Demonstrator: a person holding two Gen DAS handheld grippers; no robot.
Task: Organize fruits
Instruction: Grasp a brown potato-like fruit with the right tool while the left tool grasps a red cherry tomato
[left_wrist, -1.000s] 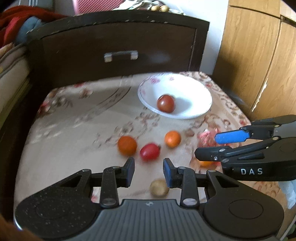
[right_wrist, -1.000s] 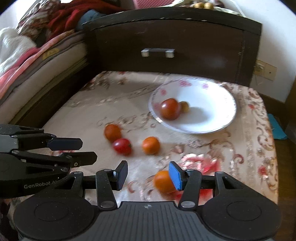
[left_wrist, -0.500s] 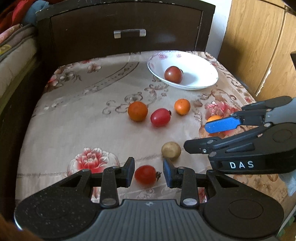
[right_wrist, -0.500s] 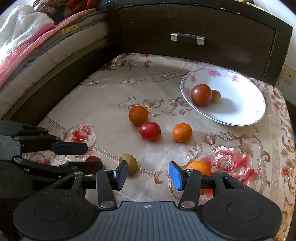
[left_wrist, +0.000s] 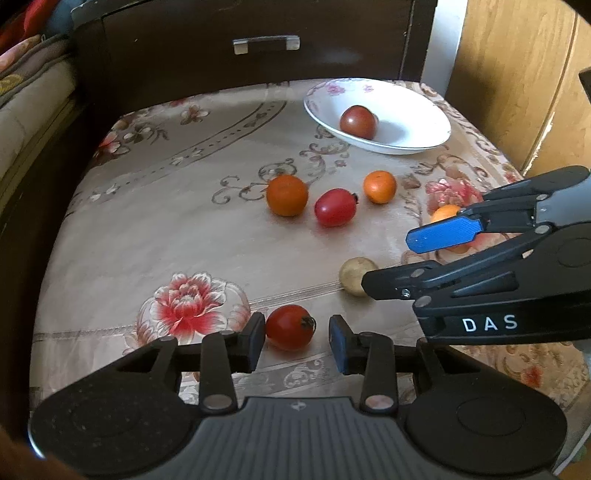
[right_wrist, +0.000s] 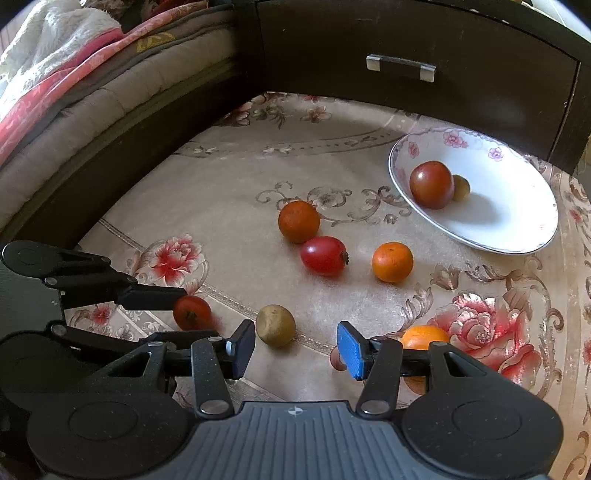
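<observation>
A small red tomato (left_wrist: 290, 326) lies on a tabletop (left_wrist: 147, 229) covered in a floral cloth, sitting between the spread jaws of the left tool (left_wrist: 297, 339). The jaws flank it on either side without pinching; the left one looks very close to its skin, though I cannot tell whether it touches.

The tomato is probably light, smooth and a little slippery, with thin skin that would bruise or split under a hard squeeze. Being round, it may roll if nudged. The safest hold seems to be across its widest middle, closing gently, with the dark stem end facing right left clear.

The left tool sits low over the near edge of the tabletop, pointing forward and roughly level. The right tool (right_wrist: 295, 347) comes in from the right side, also spread and holding nothing. A pale brownish fruit (right_wrist: 276, 325) lies just ahead of its left jaw, and a small orange (right_wrist: 424, 338) sits partly hidden behind its right, blue-padded jaw.

Further back, a white bowl (left_wrist: 424, 122) holds a dark red tomato (left_wrist: 357, 122). Two oranges and an oval red tomato (left_wrist: 335, 206) lie loose between.
</observation>
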